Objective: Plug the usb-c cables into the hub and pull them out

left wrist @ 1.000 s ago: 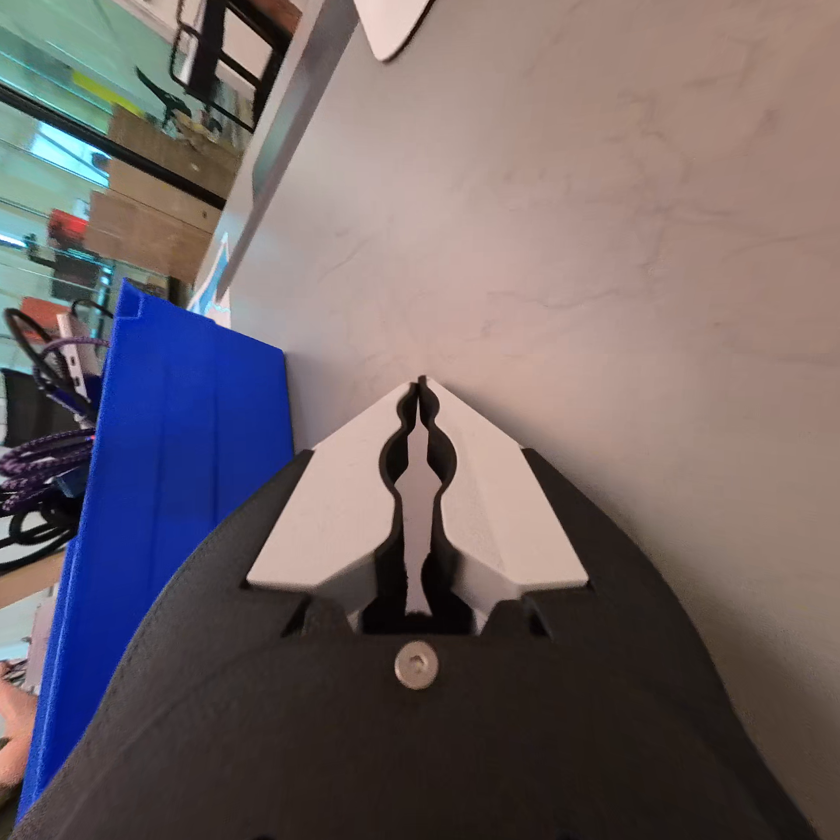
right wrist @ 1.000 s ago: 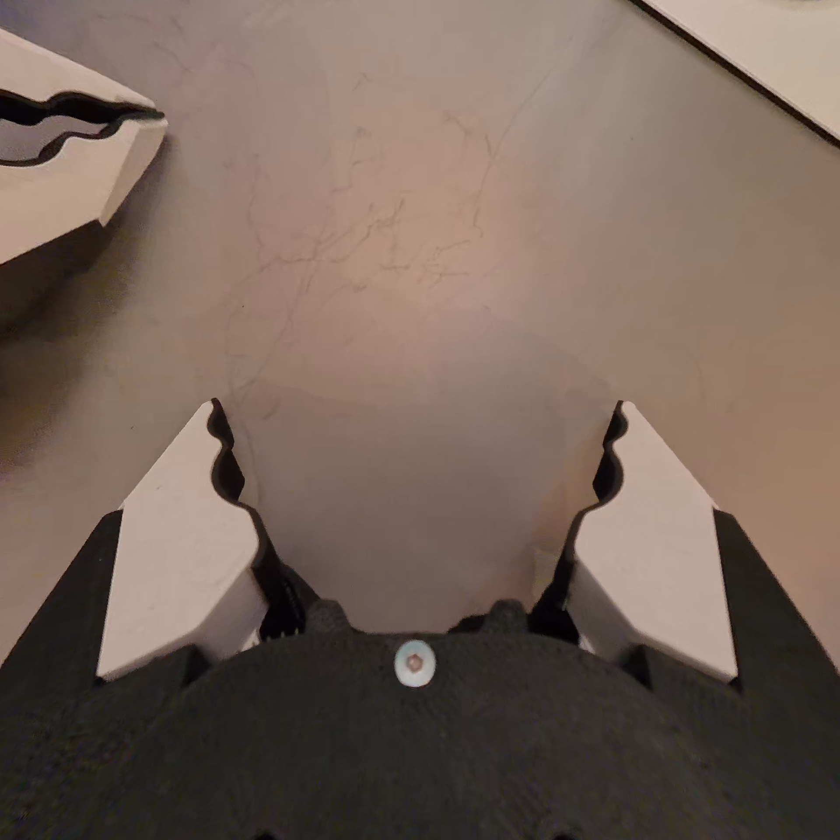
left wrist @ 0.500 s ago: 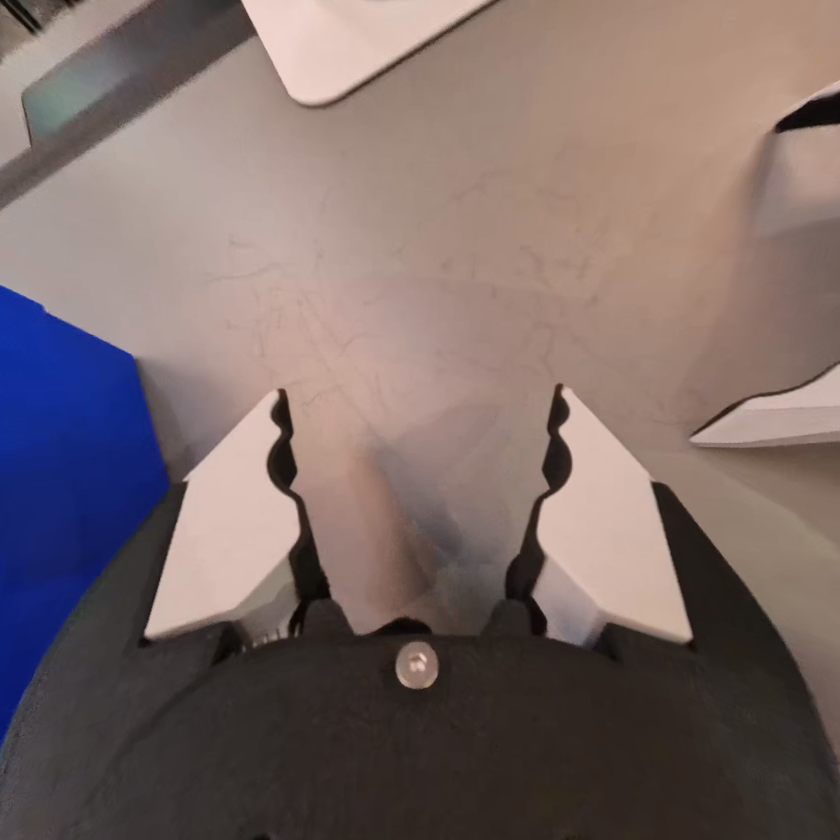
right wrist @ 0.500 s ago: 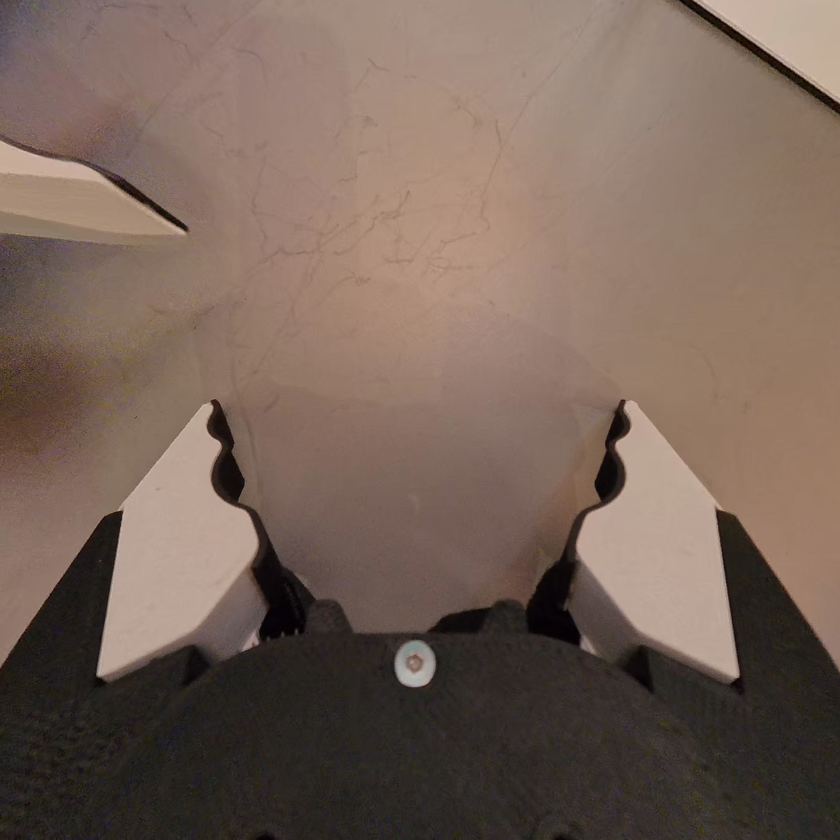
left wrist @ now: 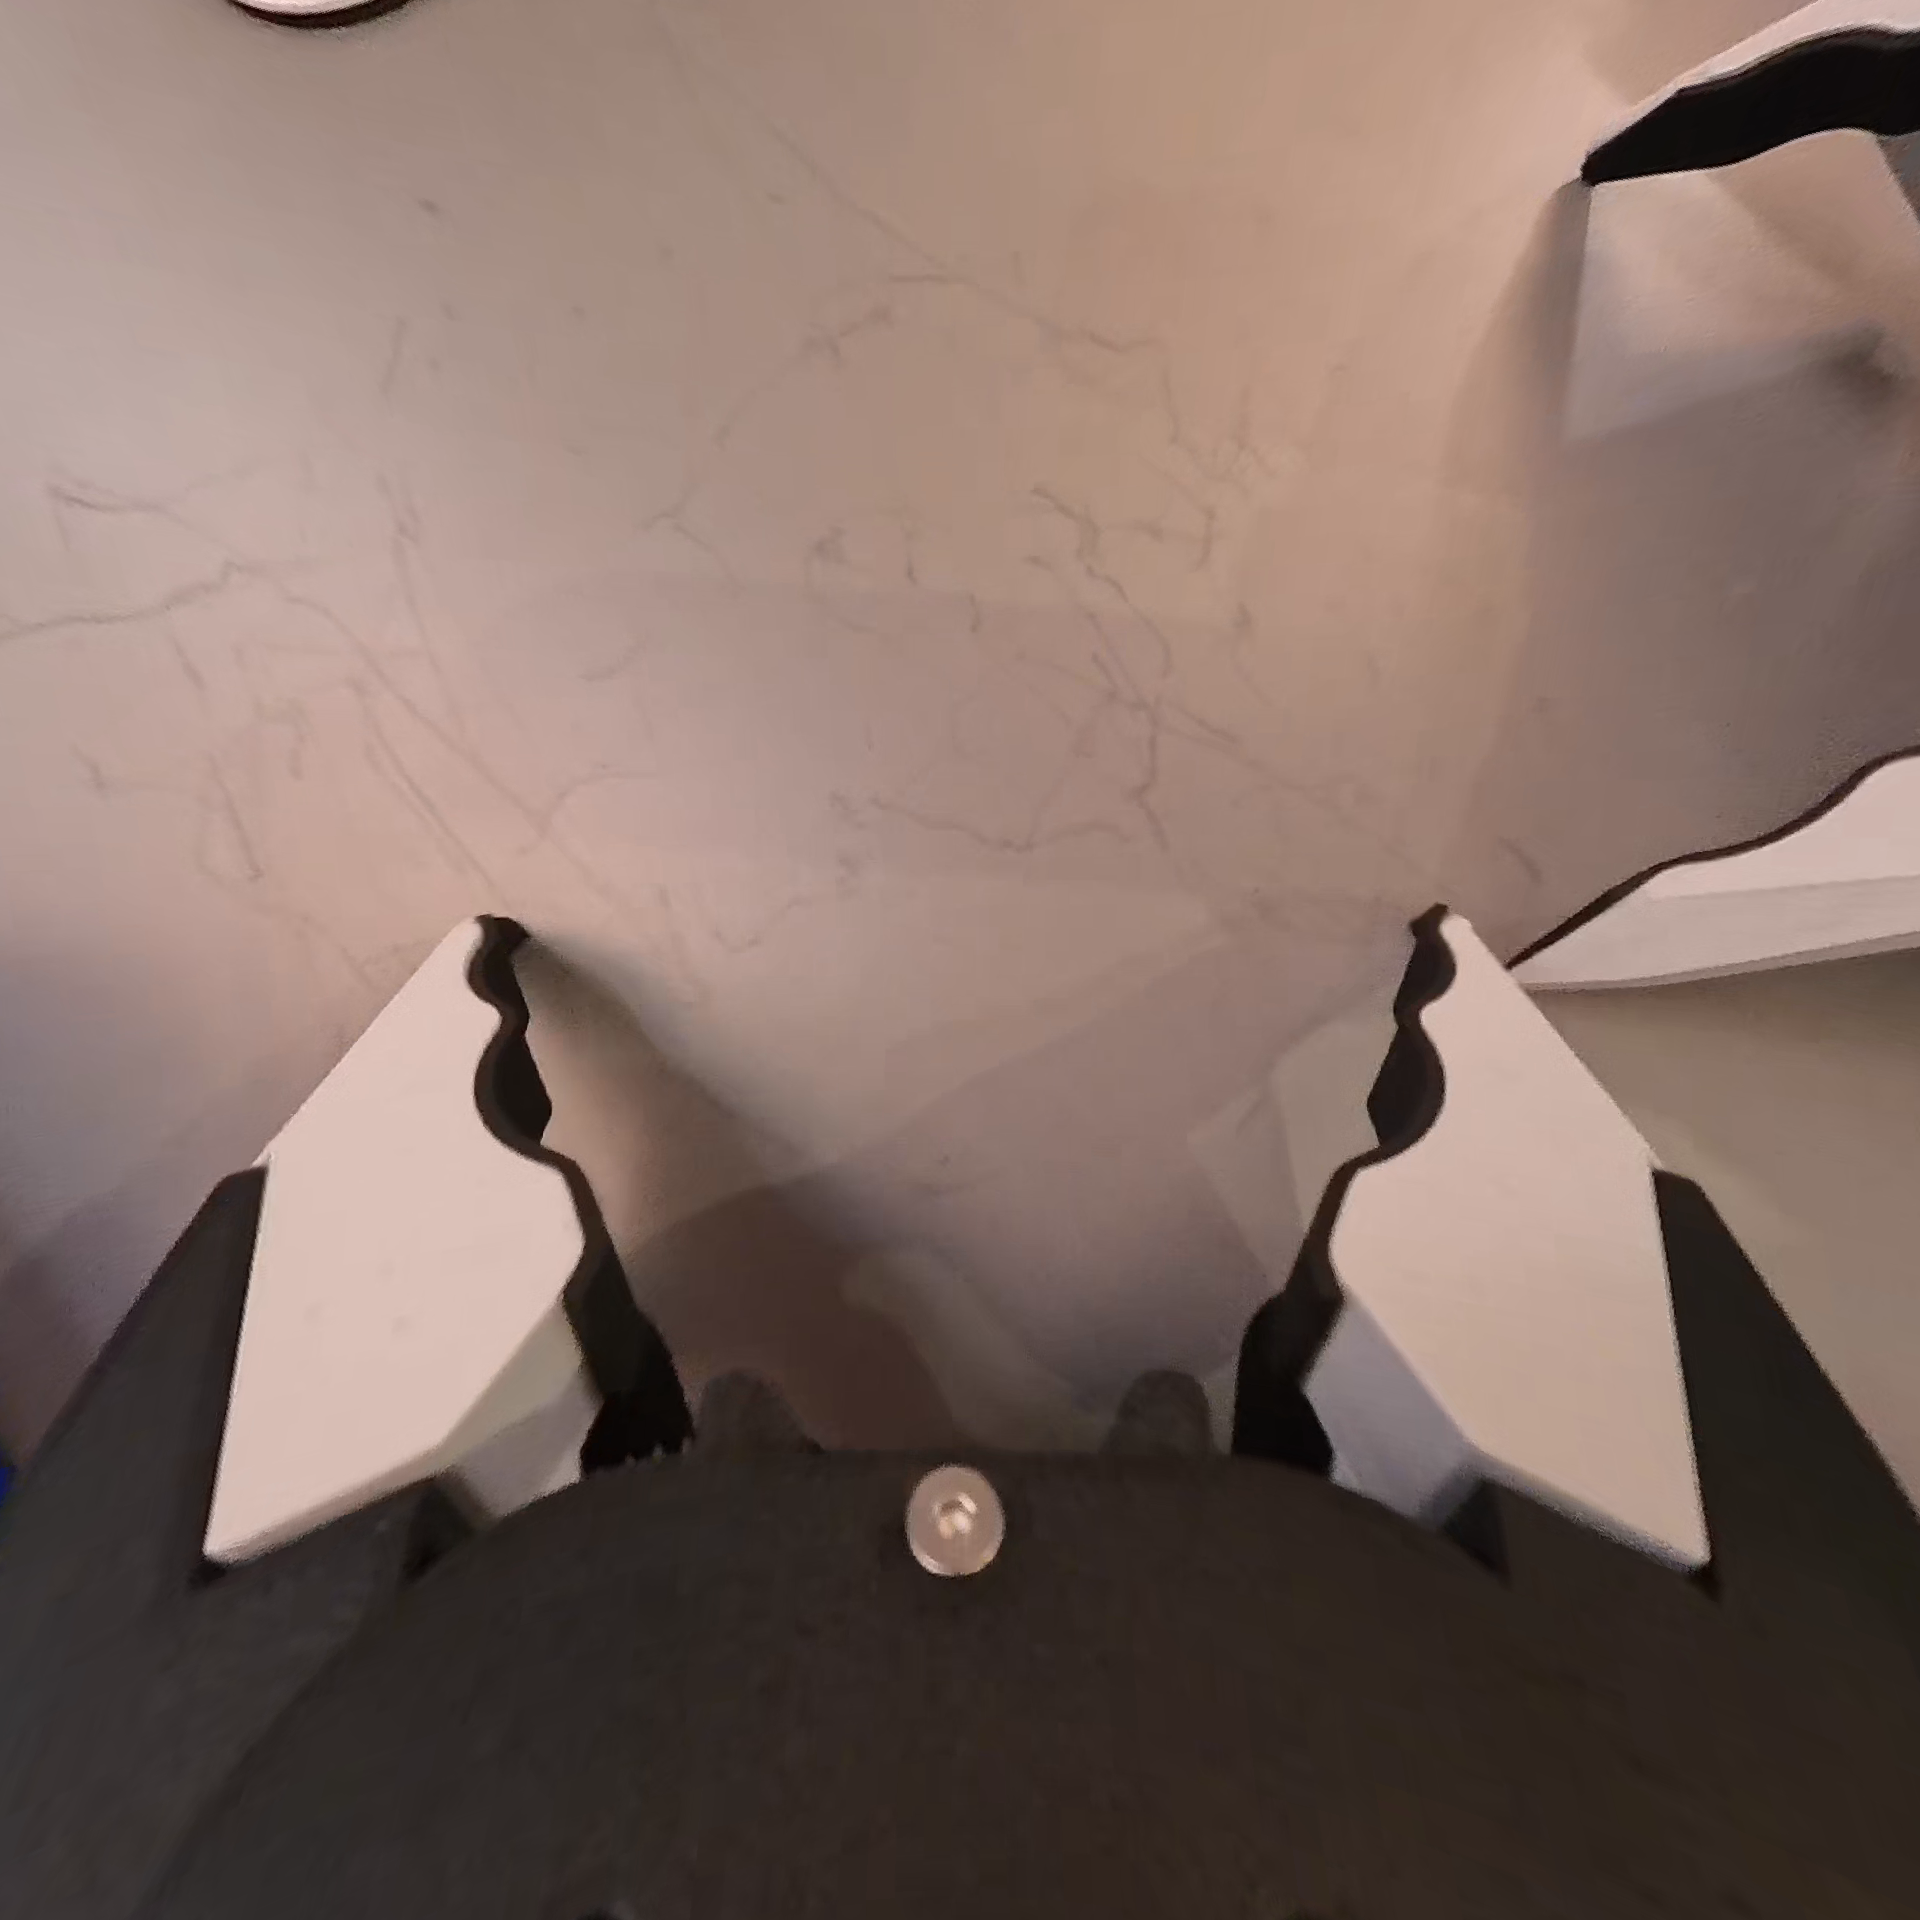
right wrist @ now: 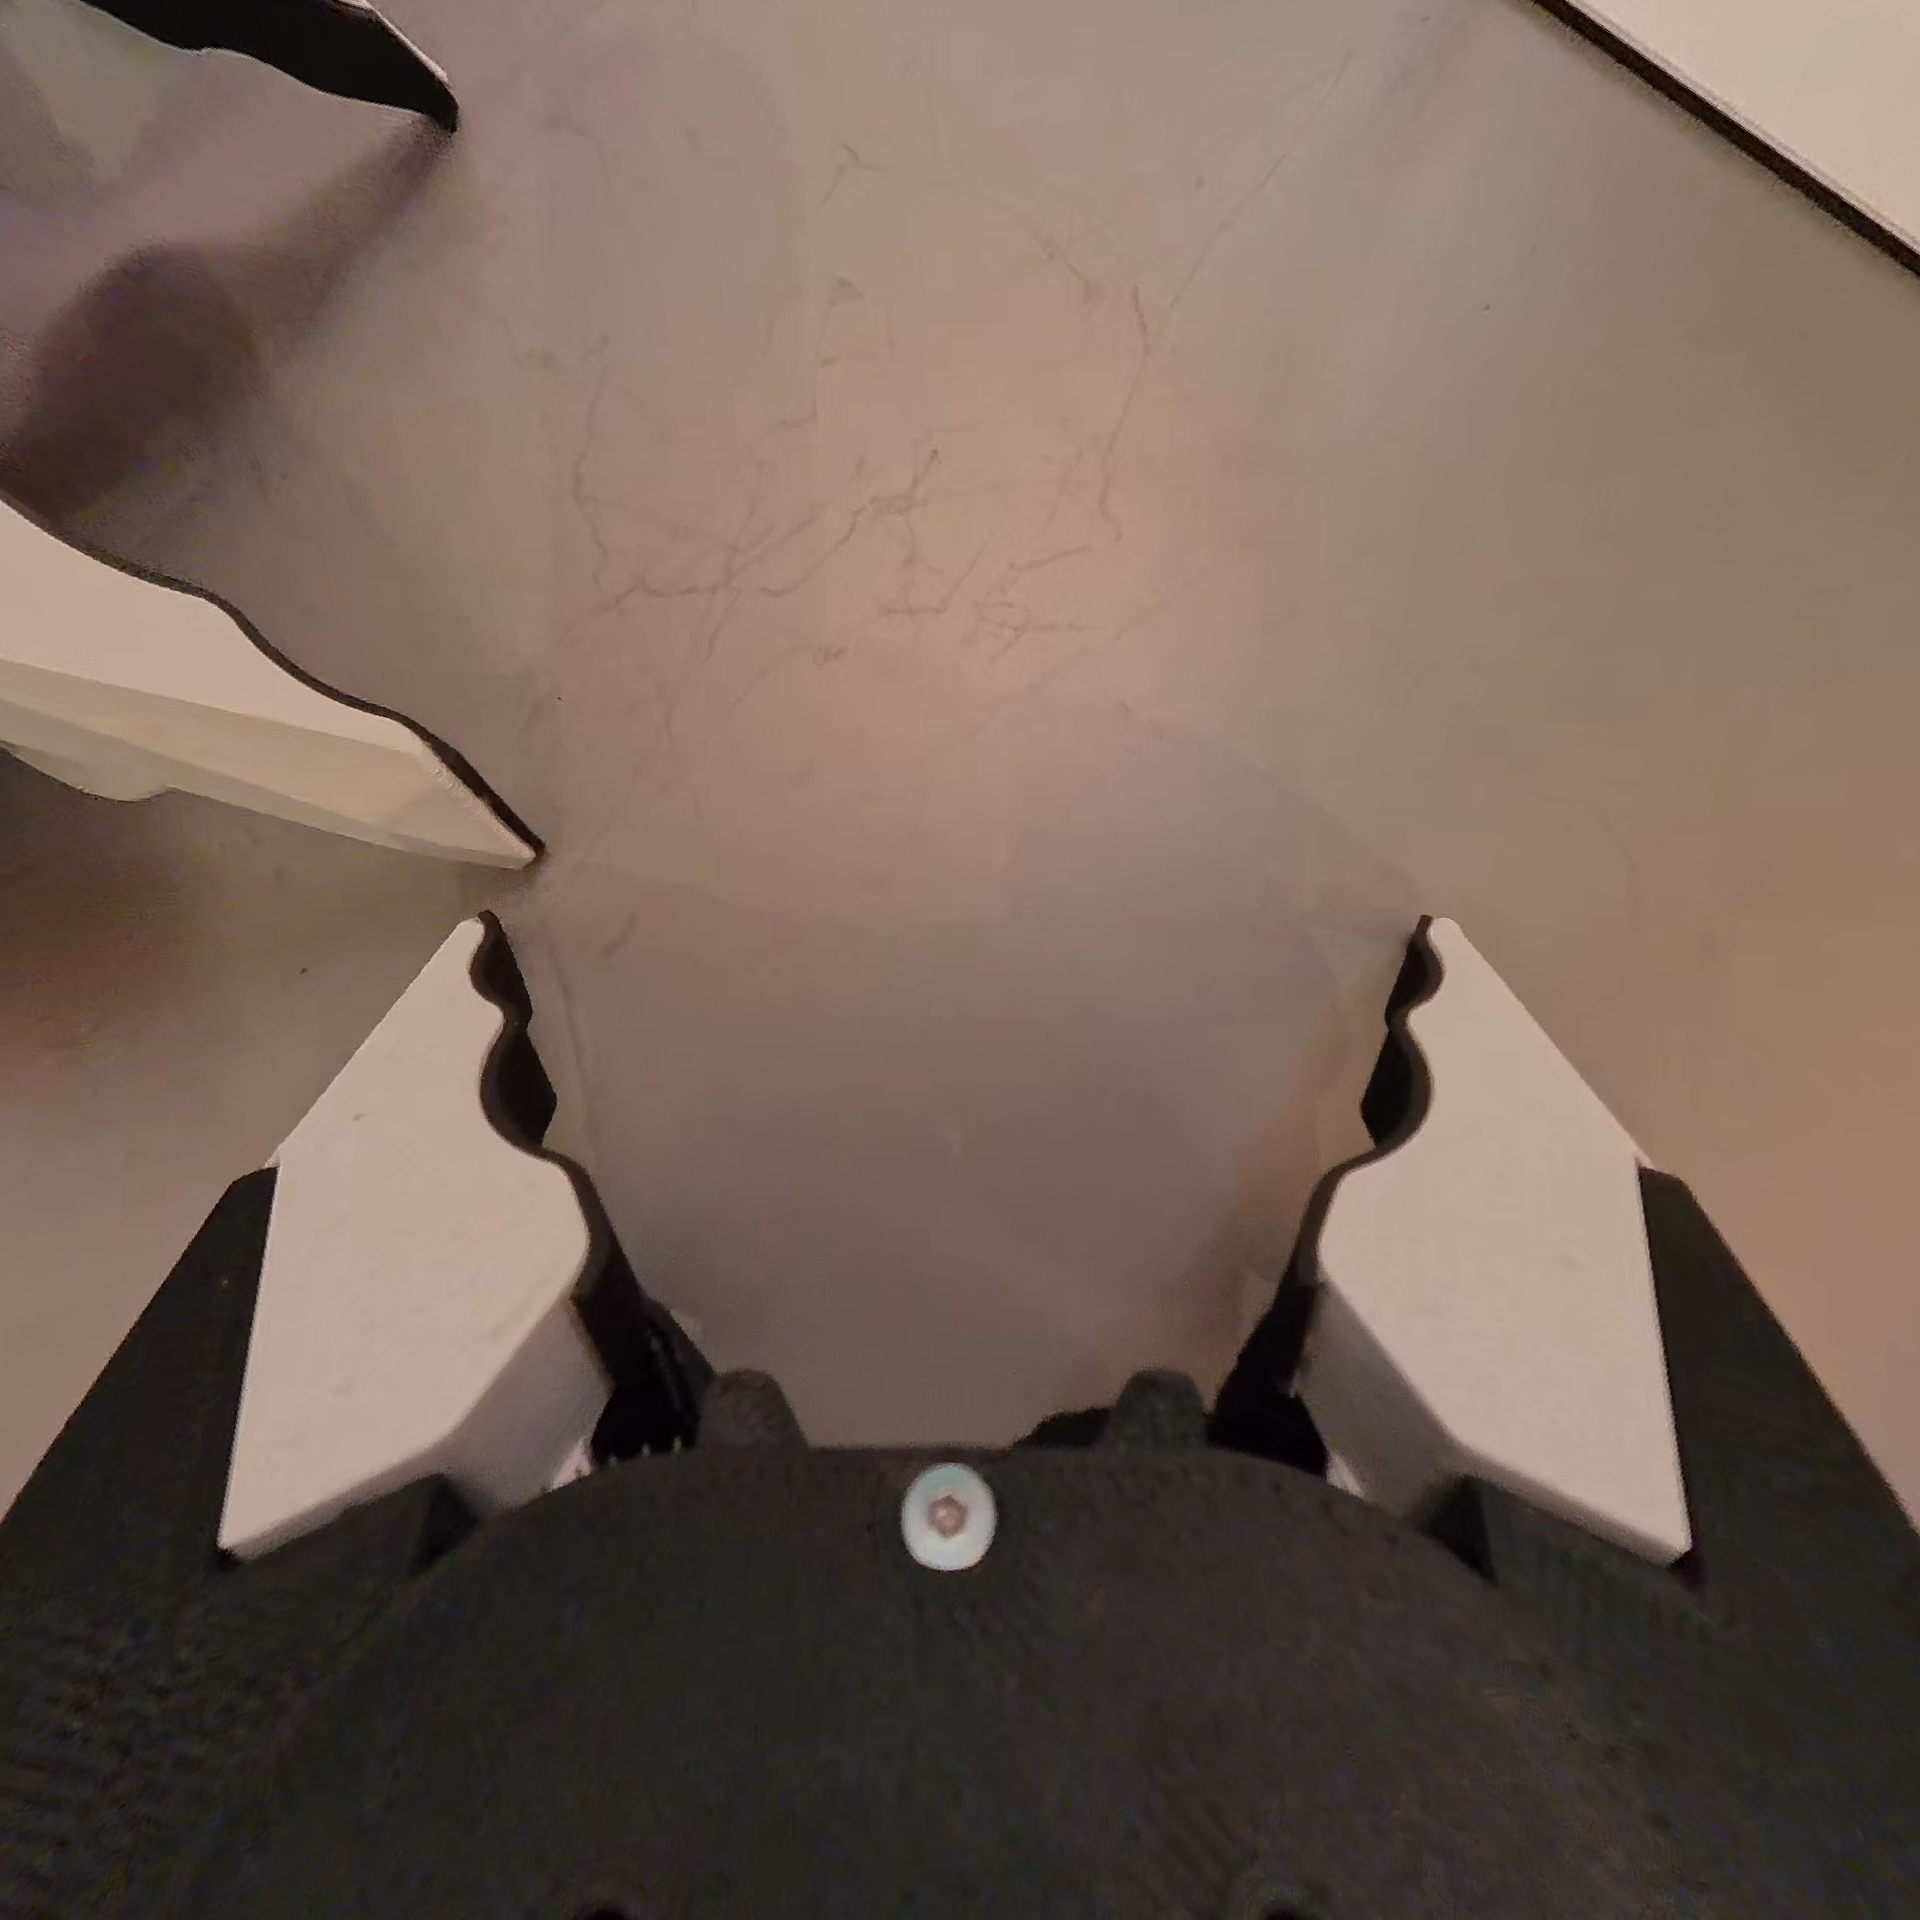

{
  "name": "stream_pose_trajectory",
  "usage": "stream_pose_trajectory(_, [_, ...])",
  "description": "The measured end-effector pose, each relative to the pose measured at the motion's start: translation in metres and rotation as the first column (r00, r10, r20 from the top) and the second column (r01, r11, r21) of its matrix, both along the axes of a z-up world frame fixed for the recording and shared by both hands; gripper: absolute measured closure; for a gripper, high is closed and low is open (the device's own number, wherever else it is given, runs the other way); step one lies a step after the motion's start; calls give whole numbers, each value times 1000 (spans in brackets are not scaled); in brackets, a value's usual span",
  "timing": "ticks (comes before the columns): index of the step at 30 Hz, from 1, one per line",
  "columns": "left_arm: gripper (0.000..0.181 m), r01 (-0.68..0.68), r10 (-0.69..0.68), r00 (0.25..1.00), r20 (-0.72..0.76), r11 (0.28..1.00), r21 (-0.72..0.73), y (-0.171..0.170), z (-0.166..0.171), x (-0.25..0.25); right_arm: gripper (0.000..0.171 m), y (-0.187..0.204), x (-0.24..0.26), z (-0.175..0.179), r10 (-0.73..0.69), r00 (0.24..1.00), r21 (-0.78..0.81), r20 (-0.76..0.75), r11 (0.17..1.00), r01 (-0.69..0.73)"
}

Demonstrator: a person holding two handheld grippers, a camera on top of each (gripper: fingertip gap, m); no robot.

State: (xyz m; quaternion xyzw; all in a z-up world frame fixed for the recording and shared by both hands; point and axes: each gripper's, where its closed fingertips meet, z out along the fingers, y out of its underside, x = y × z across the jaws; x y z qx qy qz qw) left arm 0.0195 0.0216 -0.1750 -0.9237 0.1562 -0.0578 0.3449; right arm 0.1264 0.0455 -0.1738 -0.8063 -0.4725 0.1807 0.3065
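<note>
You are holding the left claw (left wrist: 961, 920) and the right claw (right wrist: 954, 920) spread wide, gripping nothing, tips close together, hovering over the grey marble-veined worktop (left wrist: 935, 520). Neither view is showing the cables or hub. A white board (right wrist: 1787, 94) is lying at the far right.

cut off: white board (right wrist: 1787, 94) by top-right edge | blurred: left tongs (right wrist: 177, 436) at left edge
</note>
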Motion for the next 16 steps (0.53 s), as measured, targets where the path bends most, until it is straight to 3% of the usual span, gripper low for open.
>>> stream_pose_trajectory(16, [24, -10, 10, 1000, 1, 1000, -2, -1, 0, -1, 17, -5, 0, 0, 11, 1000, 2, 0, 1000, -11])
